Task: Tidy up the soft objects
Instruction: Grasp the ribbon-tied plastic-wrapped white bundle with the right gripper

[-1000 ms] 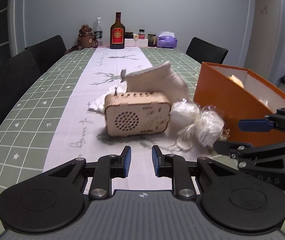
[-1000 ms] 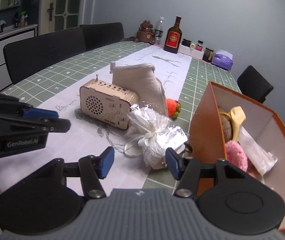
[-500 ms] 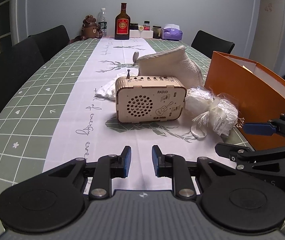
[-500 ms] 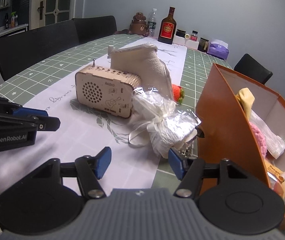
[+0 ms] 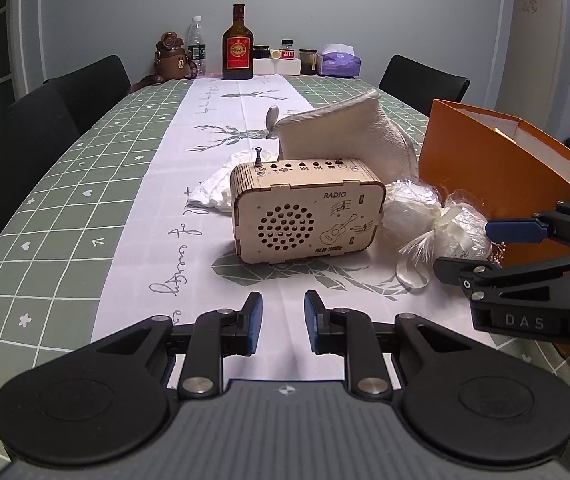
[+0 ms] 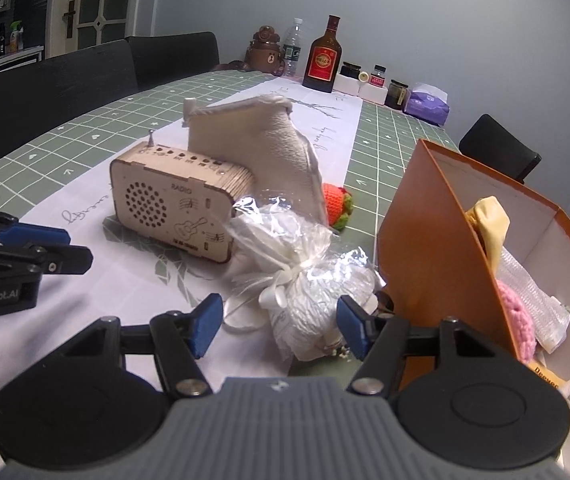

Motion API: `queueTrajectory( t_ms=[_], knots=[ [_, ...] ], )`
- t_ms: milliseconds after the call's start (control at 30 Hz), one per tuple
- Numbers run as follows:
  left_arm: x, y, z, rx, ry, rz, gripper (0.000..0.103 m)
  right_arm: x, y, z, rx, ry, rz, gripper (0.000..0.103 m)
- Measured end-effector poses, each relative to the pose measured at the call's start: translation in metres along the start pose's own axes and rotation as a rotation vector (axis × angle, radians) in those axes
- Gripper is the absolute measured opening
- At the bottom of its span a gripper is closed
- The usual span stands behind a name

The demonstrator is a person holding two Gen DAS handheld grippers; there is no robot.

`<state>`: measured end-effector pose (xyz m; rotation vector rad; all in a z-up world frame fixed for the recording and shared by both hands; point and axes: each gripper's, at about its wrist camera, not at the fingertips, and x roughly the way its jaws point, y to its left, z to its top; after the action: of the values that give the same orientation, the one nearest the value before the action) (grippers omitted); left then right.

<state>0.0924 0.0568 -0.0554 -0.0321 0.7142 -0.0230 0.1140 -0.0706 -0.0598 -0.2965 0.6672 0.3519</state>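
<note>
A white soft bundle in clear wrap (image 6: 305, 276) lies on the table runner beside the orange box (image 6: 425, 220). My right gripper (image 6: 279, 320) is open, its fingertips on either side of the bundle's near end without pressing it. In the left wrist view the bundle (image 5: 425, 216) lies right of a wooden radio (image 5: 305, 216), with the right gripper (image 5: 473, 250) beside it. My left gripper (image 5: 283, 304) is open by a narrow gap over the runner, empty, short of the radio. A cream fabric pouch (image 6: 273, 148) leans behind the radio. An orange knitted strawberry (image 6: 335, 204) lies behind the bundle.
The box holds yellow cloth (image 6: 489, 216), a pink knitted piece (image 6: 517, 312) and a wrapped item. A crumpled white cloth (image 5: 221, 188) lies behind the radio. A bottle (image 5: 237, 46), jars and a tissue pack (image 5: 340, 62) stand at the far end. Black chairs (image 5: 37, 128) line the table.
Both grippers came lower and closer to the radio and the bundle. The right jaws spread a little wider and now flank the bundle's near end.
</note>
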Motion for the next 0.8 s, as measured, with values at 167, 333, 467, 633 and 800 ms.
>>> queueTrajectory(
  t_ms=[167, 333, 467, 633, 800],
  knots=[
    [0.004, 0.000, -0.001, 0.005, 0.013, -0.002, 0.026, 0.008, 0.000, 0.004, -0.028, -0.013, -0.036, 0.063],
    [0.004, 0.001, 0.001, 0.007, 0.017, -0.002, 0.026, 0.014, 0.001, 0.015, -0.101, -0.018, -0.050, 0.074],
    [0.003, 0.000, 0.003, 0.008, 0.015, -0.004, 0.026, 0.032, 0.007, 0.015, -0.173, 0.043, -0.069, 0.074],
    [0.001, -0.001, 0.002, 0.011, 0.019, 0.002, 0.026, 0.043, 0.014, 0.010, -0.219, 0.057, -0.105, 0.061],
    [-0.002, -0.002, 0.000, 0.005, 0.025, 0.002, 0.026, 0.044, 0.014, 0.009, -0.228, 0.065, -0.140, 0.046]
  ],
)
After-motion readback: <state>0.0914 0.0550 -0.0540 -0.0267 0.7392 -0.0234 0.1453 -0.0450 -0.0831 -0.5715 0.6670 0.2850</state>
